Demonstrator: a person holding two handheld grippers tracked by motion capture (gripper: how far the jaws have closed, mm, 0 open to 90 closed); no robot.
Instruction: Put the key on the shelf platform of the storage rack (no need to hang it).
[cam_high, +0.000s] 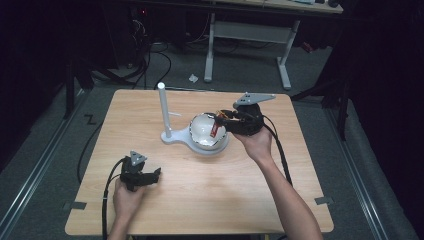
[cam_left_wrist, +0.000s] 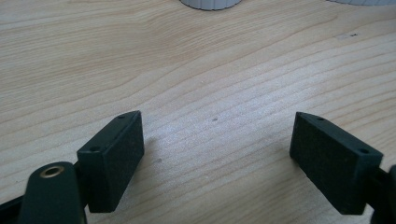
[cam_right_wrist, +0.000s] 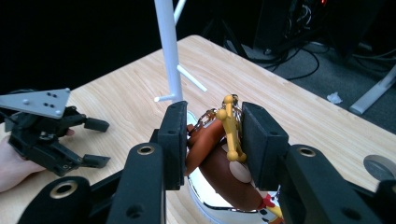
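Dangling over the white bowl (cam_high: 206, 134), a brown keychain toy (cam_right_wrist: 219, 163) in the right hand-held gripper (cam_right_wrist: 212, 140)

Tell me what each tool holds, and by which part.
The right tool grips a brown toy keychain by its upper end, near the yellow bone charm. The left tool is open, holding nothing.

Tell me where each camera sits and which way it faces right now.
High view: above the person's side, looking forward and down on the table; both forearms enter from below.
Left gripper view: rides the left claw, jaws open over bare wood.
Right gripper view: rides the right claw, shut on a brown toy keychain above the bowl.
Shared: high and right gripper views both show the white stand and the left claw.
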